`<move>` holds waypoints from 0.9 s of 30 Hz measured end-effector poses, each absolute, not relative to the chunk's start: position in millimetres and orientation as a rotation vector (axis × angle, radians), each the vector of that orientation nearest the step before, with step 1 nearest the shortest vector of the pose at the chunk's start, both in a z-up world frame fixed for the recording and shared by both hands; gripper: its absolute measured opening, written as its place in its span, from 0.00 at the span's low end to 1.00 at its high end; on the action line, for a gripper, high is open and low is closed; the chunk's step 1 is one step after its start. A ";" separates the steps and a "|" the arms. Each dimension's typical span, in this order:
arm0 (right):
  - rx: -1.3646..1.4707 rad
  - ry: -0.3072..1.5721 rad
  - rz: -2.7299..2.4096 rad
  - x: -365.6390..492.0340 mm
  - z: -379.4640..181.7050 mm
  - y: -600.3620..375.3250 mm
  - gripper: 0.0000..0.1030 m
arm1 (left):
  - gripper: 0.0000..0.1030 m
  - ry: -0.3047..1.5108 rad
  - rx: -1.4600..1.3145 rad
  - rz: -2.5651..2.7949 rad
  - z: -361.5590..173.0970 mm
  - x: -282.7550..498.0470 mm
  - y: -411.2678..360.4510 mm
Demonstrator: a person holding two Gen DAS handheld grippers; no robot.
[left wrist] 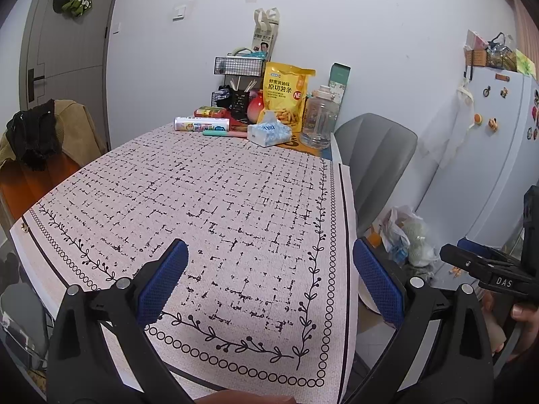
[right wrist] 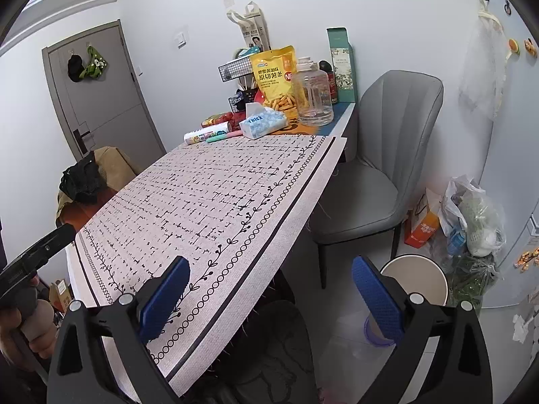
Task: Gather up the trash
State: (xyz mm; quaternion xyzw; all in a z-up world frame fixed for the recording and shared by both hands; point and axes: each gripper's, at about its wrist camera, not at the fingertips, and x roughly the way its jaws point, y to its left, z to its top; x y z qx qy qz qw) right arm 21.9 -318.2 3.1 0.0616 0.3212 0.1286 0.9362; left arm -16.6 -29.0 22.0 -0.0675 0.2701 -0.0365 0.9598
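Beside the grey chair (right wrist: 380, 155), a round bin (right wrist: 416, 277) stands, contents unseen.

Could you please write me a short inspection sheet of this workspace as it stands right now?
Surface: table under a patterned mat; near part bare.
Job's things: no loose trash seen on the mat; white bin on the floor by the grey chair.
Clutter: yellow snack bag, tissue pack, clear jug and wire basket grouped at the far end.
Grippers: left gripper and right gripper both open, holding nothing.
Cables: nothing seen.
Surroundings: door, fridge with magnets, filled plastic bags on the floor.
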 end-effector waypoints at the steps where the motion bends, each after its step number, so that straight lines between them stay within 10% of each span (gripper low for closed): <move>1: 0.126 0.657 0.265 21.8 2.8 -318.0 0.92 | 0.94 0.550 -0.138 -0.074 21.4 -16.7 -29.5; 27: 0.132 0.656 0.274 20.4 -2.3 -315.9 0.92 | 0.94 0.560 -0.147 -0.079 16.0 -16.8 -25.8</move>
